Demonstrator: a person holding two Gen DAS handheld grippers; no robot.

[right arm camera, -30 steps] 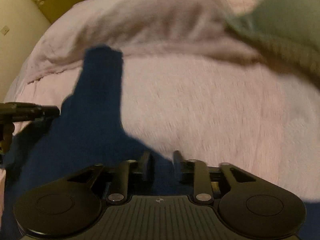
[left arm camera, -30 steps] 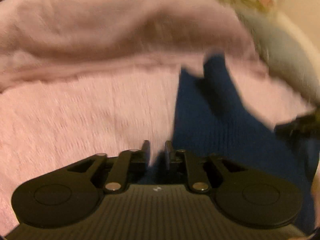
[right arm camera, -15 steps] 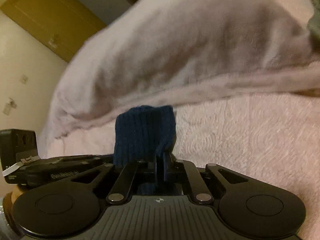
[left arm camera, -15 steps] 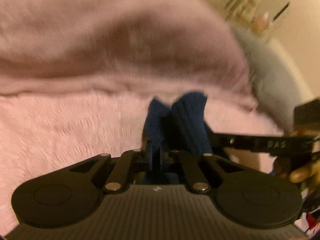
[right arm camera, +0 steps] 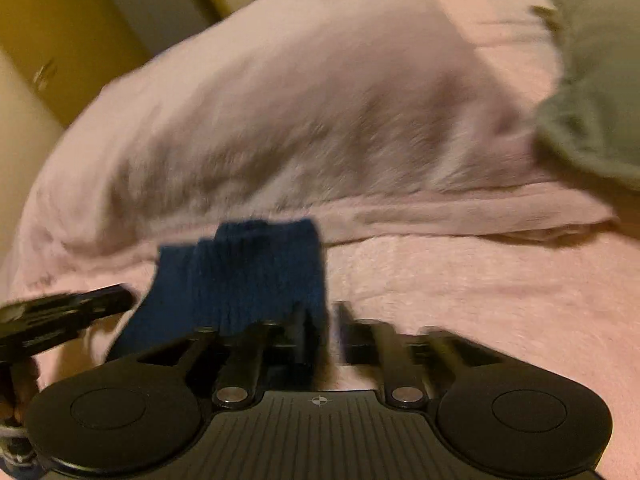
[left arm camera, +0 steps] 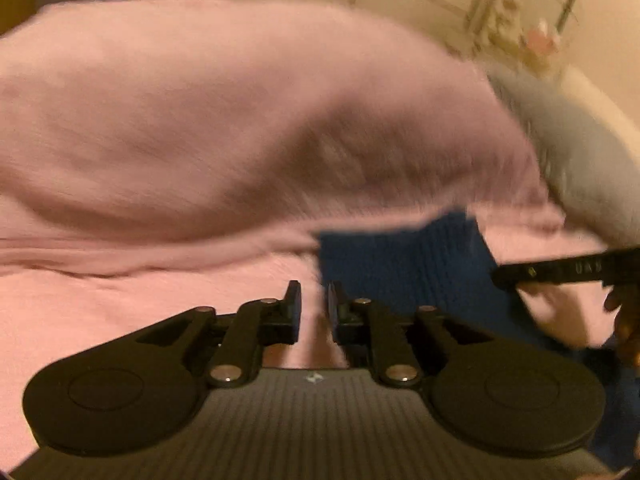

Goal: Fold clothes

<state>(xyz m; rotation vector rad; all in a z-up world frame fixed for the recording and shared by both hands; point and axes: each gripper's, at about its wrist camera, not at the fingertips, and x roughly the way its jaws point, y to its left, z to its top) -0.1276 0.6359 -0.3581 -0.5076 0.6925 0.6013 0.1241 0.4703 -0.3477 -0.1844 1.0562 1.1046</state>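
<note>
Blue ribbed knit garment (left arm camera: 404, 264) on fuzzy pink blanket (left arm camera: 120, 320)

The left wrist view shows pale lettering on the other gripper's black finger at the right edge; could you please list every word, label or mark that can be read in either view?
"UAS": the only letters, and a blurred, uncertain reading, pale on the black finger of the right gripper.
Small white emblem on each gripper's ribbed body: a symbol, no letters.
Blue knit garment, pink blanket: no text.
</note>
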